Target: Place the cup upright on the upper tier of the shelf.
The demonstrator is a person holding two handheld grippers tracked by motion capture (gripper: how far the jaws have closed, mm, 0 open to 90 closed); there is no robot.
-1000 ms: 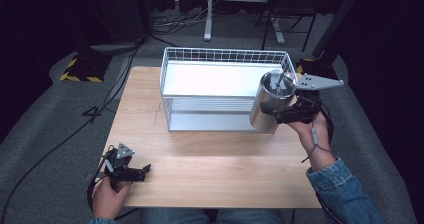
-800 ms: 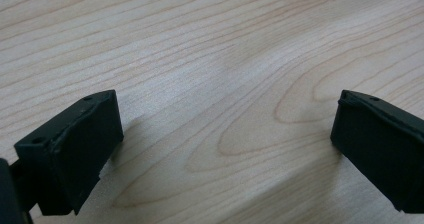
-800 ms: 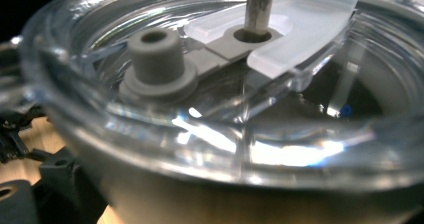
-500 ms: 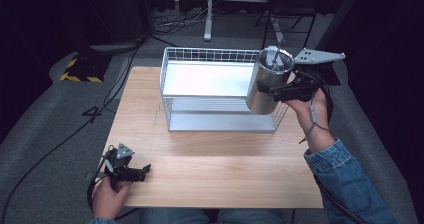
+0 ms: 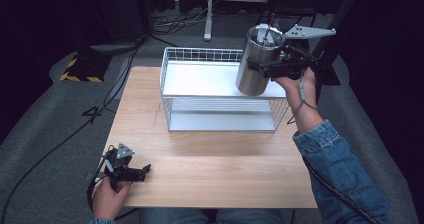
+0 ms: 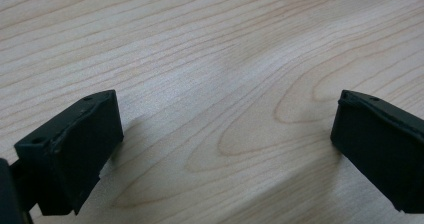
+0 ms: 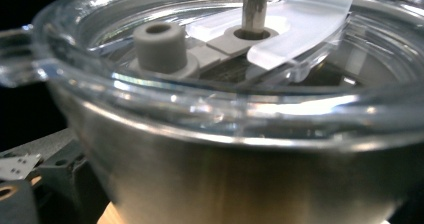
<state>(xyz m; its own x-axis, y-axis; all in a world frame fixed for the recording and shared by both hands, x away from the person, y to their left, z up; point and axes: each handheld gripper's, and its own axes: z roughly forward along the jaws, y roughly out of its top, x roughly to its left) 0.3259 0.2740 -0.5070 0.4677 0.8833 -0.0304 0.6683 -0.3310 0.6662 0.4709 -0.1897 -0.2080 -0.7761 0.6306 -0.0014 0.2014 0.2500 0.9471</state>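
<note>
While lifted above the basket (image 5: 220, 114), tumbler (image 5: 256, 61) carries a straw (image 7: 254, 6).

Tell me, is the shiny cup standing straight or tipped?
Tipped a little. The steel cup, held by the right tool above the wire basket, leans its lidded top rightward.

Blue denim sleeve (image 5: 345, 176); black grippers w/ grey triangular plates, trailing cables

Wire basket (image 5: 220, 111) at table (image 5: 210, 179) far edge; tumbler (image 5: 256, 61) above basket's right end; left gripper (image 5: 131, 173) at near-left corner.
</note>
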